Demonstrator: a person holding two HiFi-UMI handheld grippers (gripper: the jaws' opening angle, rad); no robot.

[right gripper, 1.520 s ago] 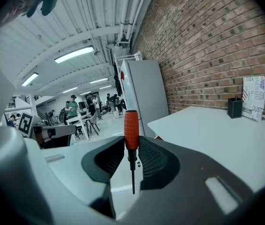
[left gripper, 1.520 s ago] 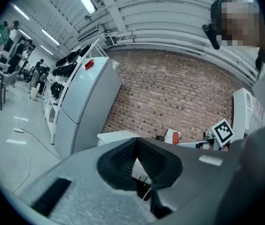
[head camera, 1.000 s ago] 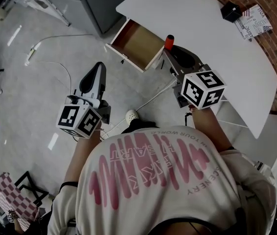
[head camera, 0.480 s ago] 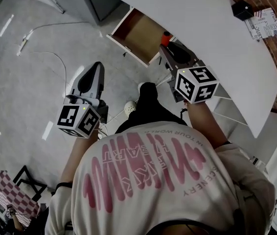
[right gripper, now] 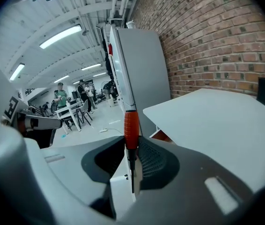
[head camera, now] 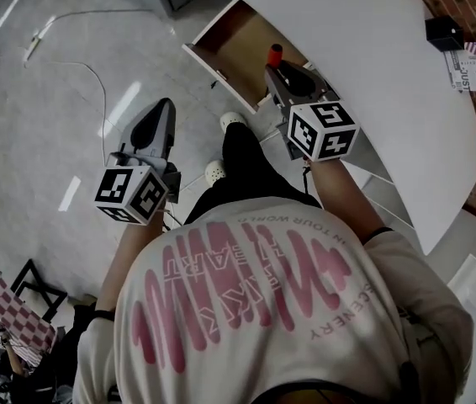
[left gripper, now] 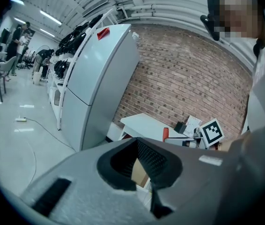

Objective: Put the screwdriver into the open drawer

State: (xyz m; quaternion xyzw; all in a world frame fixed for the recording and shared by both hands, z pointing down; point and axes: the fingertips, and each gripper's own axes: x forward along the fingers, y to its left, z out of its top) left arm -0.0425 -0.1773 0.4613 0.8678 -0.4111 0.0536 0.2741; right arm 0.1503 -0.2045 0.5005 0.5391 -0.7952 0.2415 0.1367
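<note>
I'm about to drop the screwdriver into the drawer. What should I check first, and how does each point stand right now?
1. Screwdriver gripped by the right gripper: ok, jaws closed on its shaft, handle up.
2. Drawer open: ok.
3. Room in the drawer: ok, what shows of its inside is bare.
4. Screwdriver above the drawer: cannot tell; the head view shows the handle at the edge next to the table.
5. Left gripper out of the way: ok, off to the side over the floor, nothing between its jaws.
</note>
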